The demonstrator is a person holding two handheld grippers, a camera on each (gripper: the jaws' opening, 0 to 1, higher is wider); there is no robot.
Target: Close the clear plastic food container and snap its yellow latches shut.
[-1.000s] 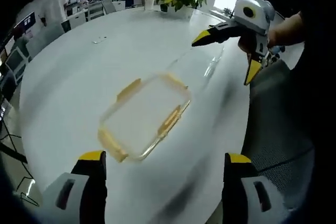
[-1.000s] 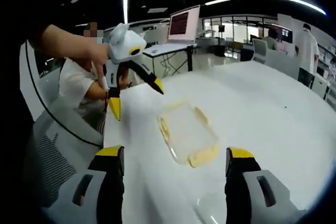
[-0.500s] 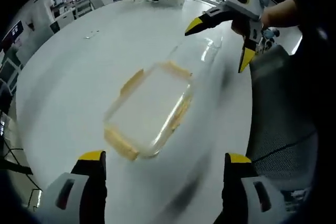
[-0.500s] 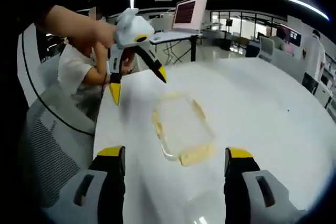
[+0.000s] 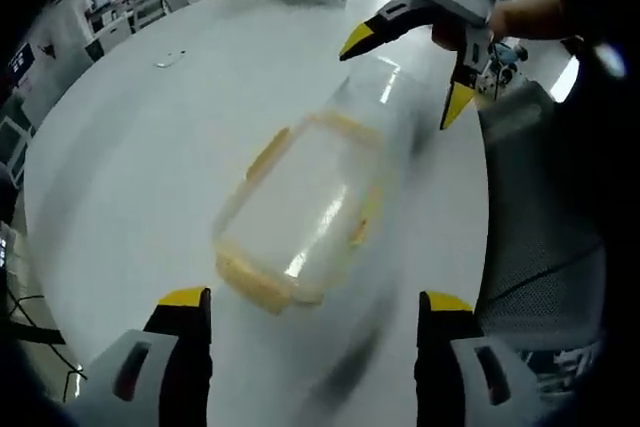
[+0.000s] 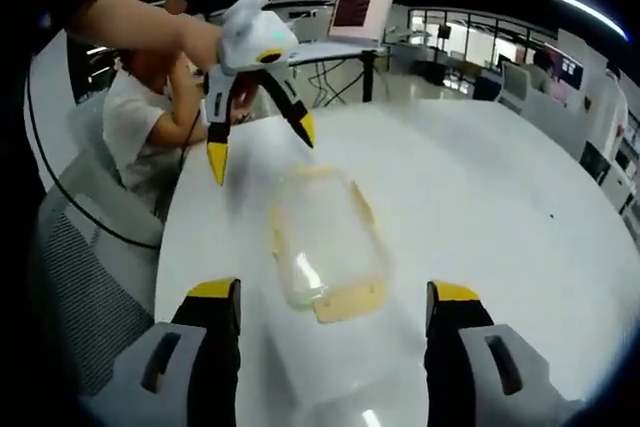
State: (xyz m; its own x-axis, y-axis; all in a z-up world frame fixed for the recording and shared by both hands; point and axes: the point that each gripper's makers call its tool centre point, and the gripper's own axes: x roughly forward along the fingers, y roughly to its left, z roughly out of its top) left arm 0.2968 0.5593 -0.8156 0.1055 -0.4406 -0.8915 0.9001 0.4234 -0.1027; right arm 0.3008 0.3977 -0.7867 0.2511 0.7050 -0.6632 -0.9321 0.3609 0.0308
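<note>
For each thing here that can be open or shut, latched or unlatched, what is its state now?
Clear plastic food container: on the white table, blurred; lid position unclear.
Yellow latches: flared outward, apparently not snapped.
Left gripper: open, above the container.
Right gripper: open, above the container.
Laptop: open, screen lit.

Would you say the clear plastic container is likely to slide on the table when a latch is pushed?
Probably: the container looks empty, so light, and the white table looks smooth and glossy. It sits low and flat, so tipping seems unlikely.
</note>
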